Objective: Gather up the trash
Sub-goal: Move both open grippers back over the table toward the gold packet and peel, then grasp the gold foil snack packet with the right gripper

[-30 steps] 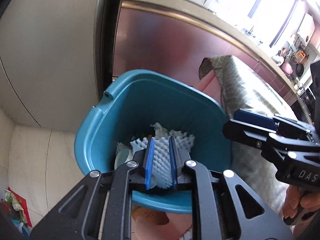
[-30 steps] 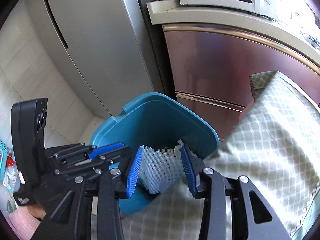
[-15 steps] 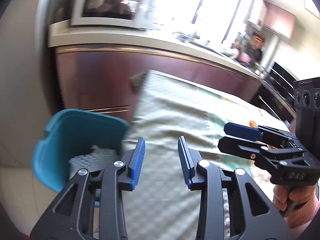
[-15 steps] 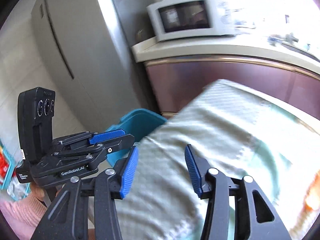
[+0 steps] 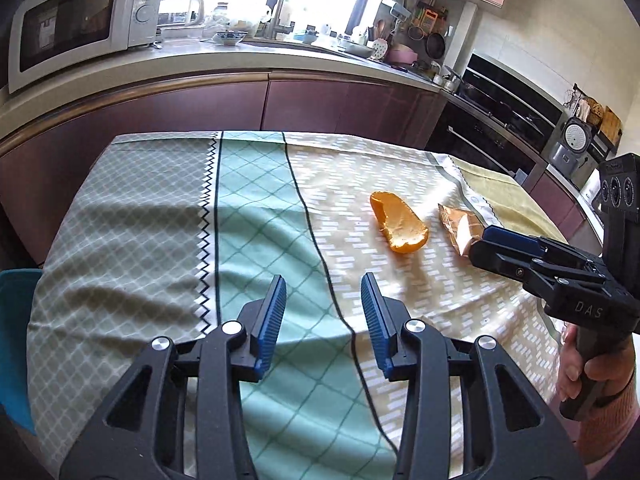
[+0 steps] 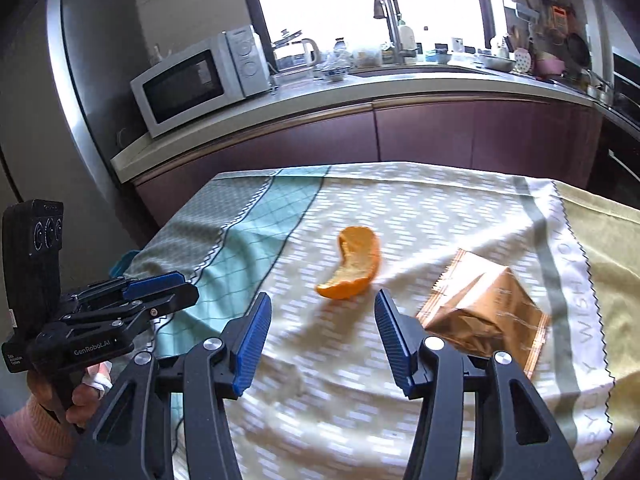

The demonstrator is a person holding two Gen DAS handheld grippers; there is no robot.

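Woven tablecloth (image 5: 256, 216), shiny crinkled foil wrapper (image 6: 486, 308)

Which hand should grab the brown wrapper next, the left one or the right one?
Probably the right. The right gripper is empty, its fingers opening, and the brown wrapper lies just beside its right finger. The left gripper hangs over the green stripe of the tablecloth, farther away, with the orange peel in between.

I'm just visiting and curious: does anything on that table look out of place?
Yes. An orange peel and a crumpled brown wrapper lie loose on the tablecloth, apart from each other; they look like leftover trash.
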